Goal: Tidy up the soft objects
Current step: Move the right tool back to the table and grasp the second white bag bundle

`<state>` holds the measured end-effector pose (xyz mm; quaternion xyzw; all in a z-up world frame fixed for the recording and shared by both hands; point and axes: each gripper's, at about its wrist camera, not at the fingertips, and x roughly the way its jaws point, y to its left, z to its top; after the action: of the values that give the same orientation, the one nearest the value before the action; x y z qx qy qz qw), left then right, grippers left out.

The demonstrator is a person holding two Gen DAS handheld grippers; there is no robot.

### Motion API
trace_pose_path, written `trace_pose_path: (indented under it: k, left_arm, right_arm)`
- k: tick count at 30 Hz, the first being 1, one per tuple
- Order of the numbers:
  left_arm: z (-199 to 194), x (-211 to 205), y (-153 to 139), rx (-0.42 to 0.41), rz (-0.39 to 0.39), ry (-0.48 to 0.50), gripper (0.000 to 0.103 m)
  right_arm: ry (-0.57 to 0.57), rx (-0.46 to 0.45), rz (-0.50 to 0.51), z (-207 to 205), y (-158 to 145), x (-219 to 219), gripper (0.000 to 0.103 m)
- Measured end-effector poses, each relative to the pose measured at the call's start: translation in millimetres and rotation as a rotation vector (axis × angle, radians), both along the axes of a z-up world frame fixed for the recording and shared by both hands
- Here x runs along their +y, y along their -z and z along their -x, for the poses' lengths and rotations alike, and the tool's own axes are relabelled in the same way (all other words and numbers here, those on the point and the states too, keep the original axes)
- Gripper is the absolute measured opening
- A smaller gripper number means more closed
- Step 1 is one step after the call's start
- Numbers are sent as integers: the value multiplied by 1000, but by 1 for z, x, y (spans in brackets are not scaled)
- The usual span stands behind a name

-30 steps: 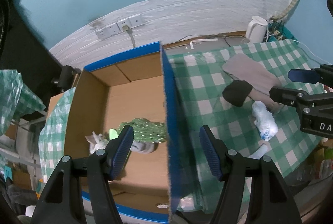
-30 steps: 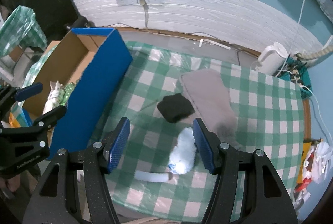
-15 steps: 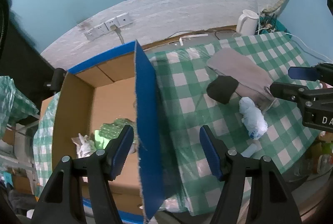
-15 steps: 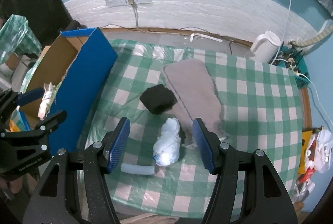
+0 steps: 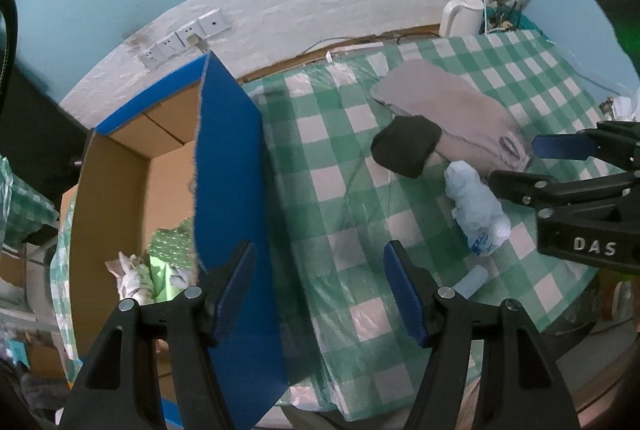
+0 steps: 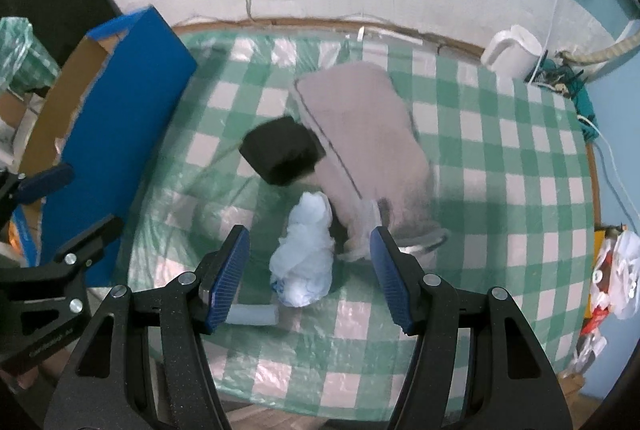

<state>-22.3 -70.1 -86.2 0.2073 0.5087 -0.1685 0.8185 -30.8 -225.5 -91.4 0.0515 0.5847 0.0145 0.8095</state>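
the right gripper (image 6: 310, 276) is wide open and holds nothing. it hangs over the white crumpled bag (image 6: 306, 262), which lies on the green checked cloth (image 6: 500, 166). a small pale roll (image 6: 252, 315) lies just beside the bag. behind the bag sit a black soft lump (image 6: 282, 152) and a long grey cloth (image 6: 360, 146). the left gripper (image 5: 320, 288) is open and empty too, over the blue wall of the box (image 5: 228, 170). soft things (image 5: 160, 262) lie inside the box.
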Motion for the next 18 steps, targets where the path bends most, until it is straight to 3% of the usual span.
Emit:
trace_pose_path:
  k: [18]
  left_arm:
    - [2, -12, 37, 61, -35, 35, 67]
  right_arm:
    - [-63, 109, 48, -10, 60, 17, 63]
